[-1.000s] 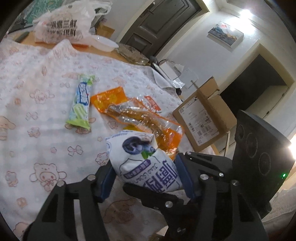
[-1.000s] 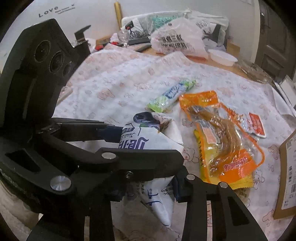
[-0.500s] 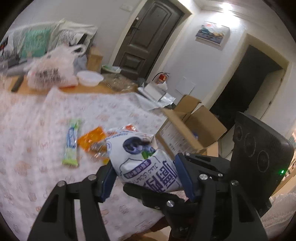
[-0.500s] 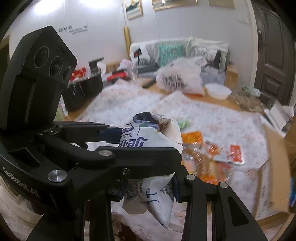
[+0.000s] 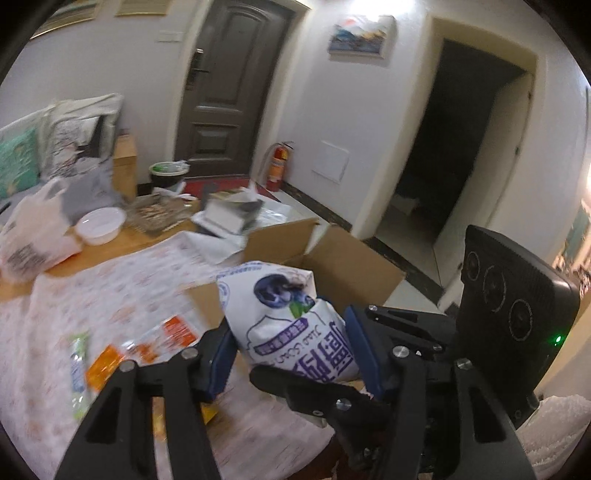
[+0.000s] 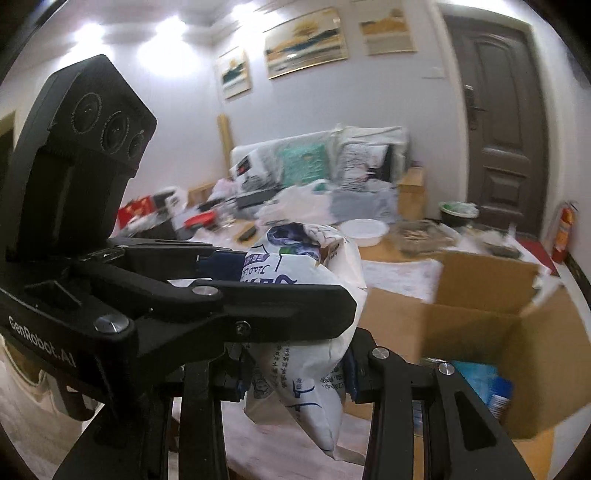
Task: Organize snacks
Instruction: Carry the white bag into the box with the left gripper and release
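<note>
Both grippers, left (image 5: pixel 291 343) and right (image 6: pixel 295 373), pinching the bag (image 5: pixel 295 321), have lifted it off the table; box (image 6: pixel 480 314) now just ahead.

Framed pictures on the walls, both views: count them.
4. One blue-and-orange landscape picture hangs between the dark door and the open doorway; three gold-toned framed pictures hang above the sofa. Others may be hidden.
</note>
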